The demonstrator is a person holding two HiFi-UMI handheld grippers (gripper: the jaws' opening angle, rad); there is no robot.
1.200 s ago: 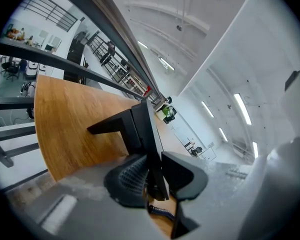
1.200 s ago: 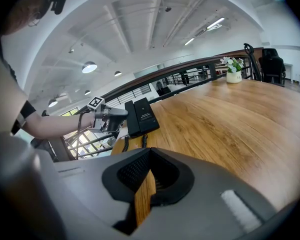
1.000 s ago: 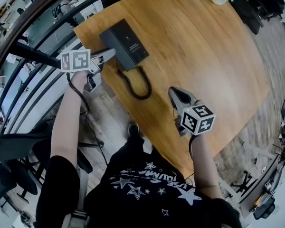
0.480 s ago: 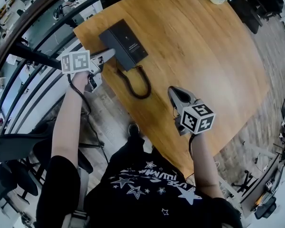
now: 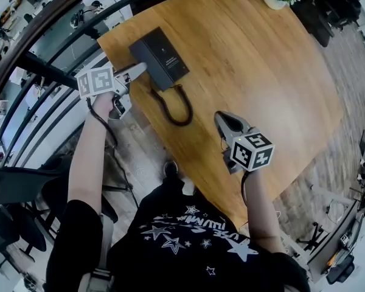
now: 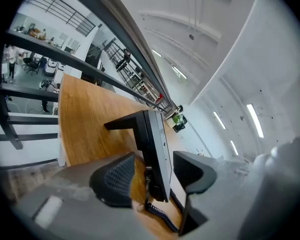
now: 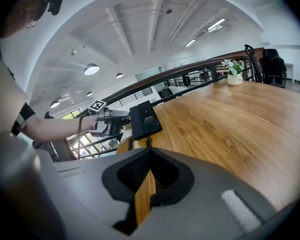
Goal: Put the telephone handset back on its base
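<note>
Left gripper [image 6: 152, 176] jaws just opened wide around the phone [image 5: 160, 56], lying eleven-to-five overhead; right gripper [image 7: 149, 176] closed, empty.

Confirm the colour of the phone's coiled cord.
The cord is black, matching the telephone. It shows best in the head view, looped on the wooden table.

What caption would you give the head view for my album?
Left gripper, jaws just opened, straddles the black telephone on the wooden table; right gripper hovers empty.

Wooden table [image 5: 261, 72], black railing [image 6: 65, 60], white vaulted ceiling [image 7: 140, 24], potted plant [image 7: 234, 74].
</note>
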